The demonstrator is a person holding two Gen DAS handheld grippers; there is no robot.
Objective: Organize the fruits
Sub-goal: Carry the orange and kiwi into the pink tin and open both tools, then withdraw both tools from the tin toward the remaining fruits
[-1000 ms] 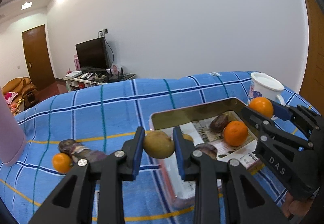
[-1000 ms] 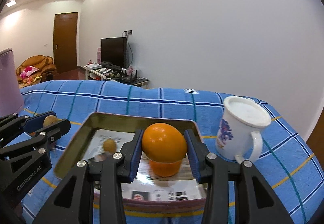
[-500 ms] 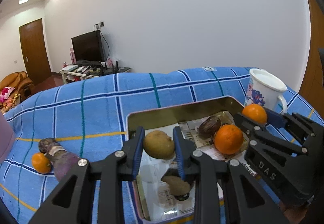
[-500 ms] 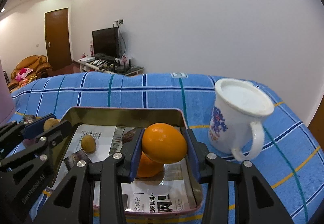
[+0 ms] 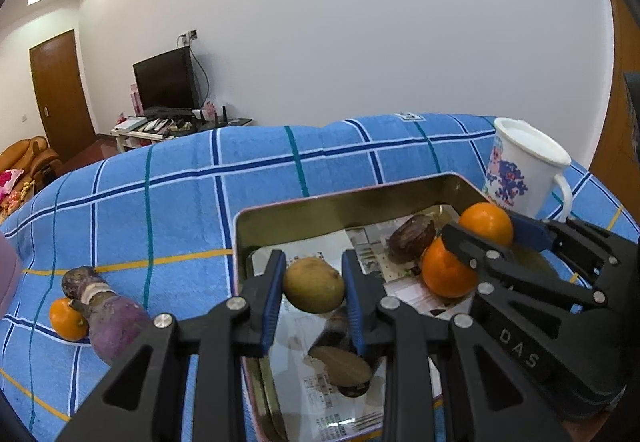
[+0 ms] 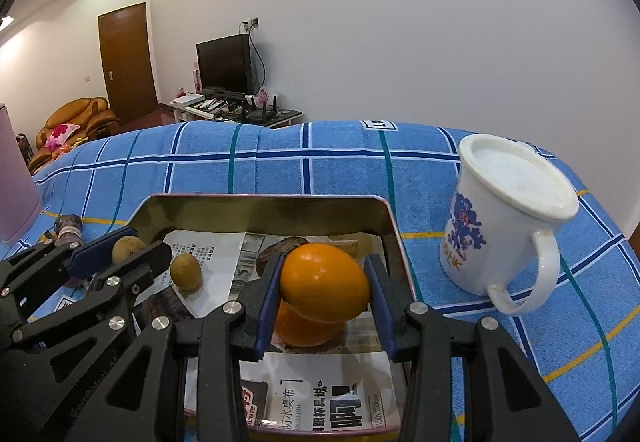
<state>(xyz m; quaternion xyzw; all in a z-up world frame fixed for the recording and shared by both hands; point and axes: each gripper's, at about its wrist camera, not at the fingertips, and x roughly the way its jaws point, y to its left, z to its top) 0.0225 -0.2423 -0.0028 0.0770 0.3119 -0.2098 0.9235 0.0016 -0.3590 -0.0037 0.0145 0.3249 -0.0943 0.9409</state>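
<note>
Two fruits gripped above the tin tray.

On my far left an orange (image 5: 68, 319) touches a purple sweet potato (image 5: 114, 326) on the blue cloth (image 5: 180, 210). My left gripper (image 5: 314, 284) clamps a brown-green fruit (image 5: 314, 285), long axis across the fingers, inside the tray's (image 5: 340, 198) left rim. My right gripper (image 6: 324, 284) pinches an orange (image 6: 324, 282) directly over another orange (image 6: 304, 330), near the right rim; a white mug (image 6: 508, 218) stands just beyond.

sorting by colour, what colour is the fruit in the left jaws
Yellowish-brown fruit, best seen in the left wrist view.
</note>
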